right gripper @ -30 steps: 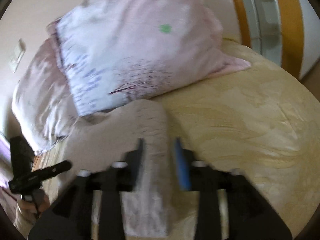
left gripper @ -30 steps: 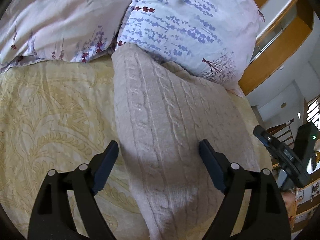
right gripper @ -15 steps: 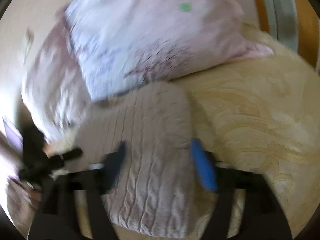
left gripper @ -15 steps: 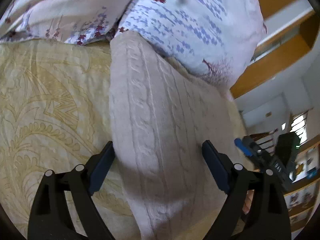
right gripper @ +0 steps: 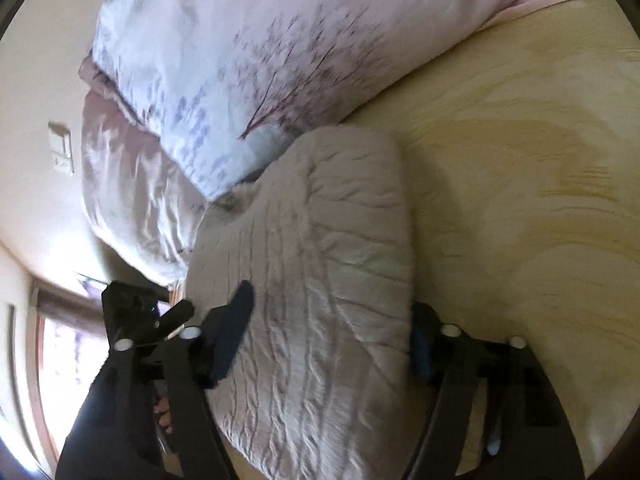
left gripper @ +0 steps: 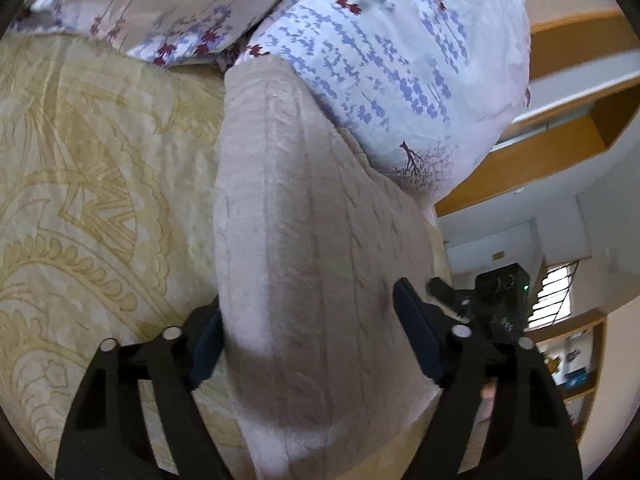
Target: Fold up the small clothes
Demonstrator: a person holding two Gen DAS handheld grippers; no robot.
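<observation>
A folded beige cable-knit sweater (left gripper: 304,208) lies on the yellow patterned bedspread (left gripper: 88,184), its far end against the pillows. My left gripper (left gripper: 308,300) straddles its near end, jaws closing. One finger is tucked at the sweater's left edge and the other rests over its right part. In the right wrist view the sweater (right gripper: 320,240) fills the gap of my right gripper (right gripper: 332,298), also closing. One finger lies on top of the knit, the other is half hidden behind the right fold. Neither pair visibly pinches the cloth.
Two floral pillows (left gripper: 380,60) (left gripper: 140,4) lie behind the sweater. A wooden frame (left gripper: 560,128) and shelves (left gripper: 572,368) stand off the bed's right side. Bare bedspread (right gripper: 520,160) stretches to the right of the sweater. A wall switch (right gripper: 62,148) sits far left.
Both grippers came down and in toward the sweater's near end. The right jaws spread from narrow to wide around the fold, then narrowed a little. The left jaws narrowed slightly.
</observation>
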